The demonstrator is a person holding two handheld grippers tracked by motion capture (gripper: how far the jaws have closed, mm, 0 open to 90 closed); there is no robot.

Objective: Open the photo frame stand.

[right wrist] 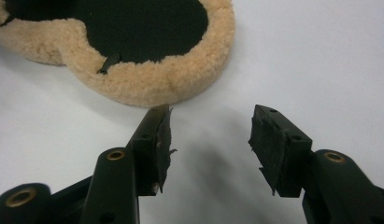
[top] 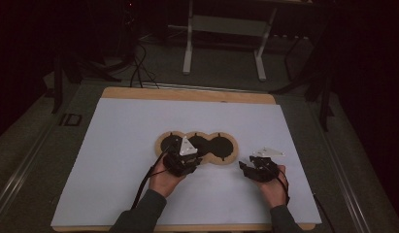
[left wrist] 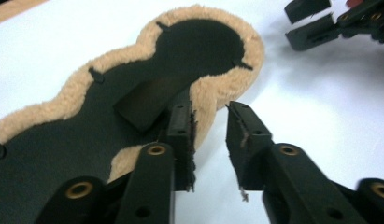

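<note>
A three-lobed black pad with a tan fleece rim [top: 221, 145] lies flat on the white sheet [top: 129, 136]. My left gripper [top: 190, 158] is at its near edge, over the left and middle lobes. In the left gripper view the left gripper [left wrist: 209, 106] is open. One jaw lies over the black face beside a raised black strap [left wrist: 143, 102], and the fleece rim [left wrist: 217, 88] reaches into the gap without being pinched. My right gripper [top: 246, 169] rests to the right of the pad. It stands open [right wrist: 213, 114] with nothing between its jaws, just short of the fleece rim [right wrist: 157, 84].
The white sheet covers a wooden table whose bare edge [top: 187, 93] shows at the back. Beyond it stand a metal frame's legs [top: 188, 43] and loose cables [top: 139, 68] on the floor. In the left gripper view the right gripper [left wrist: 320, 23] is at the top right.
</note>
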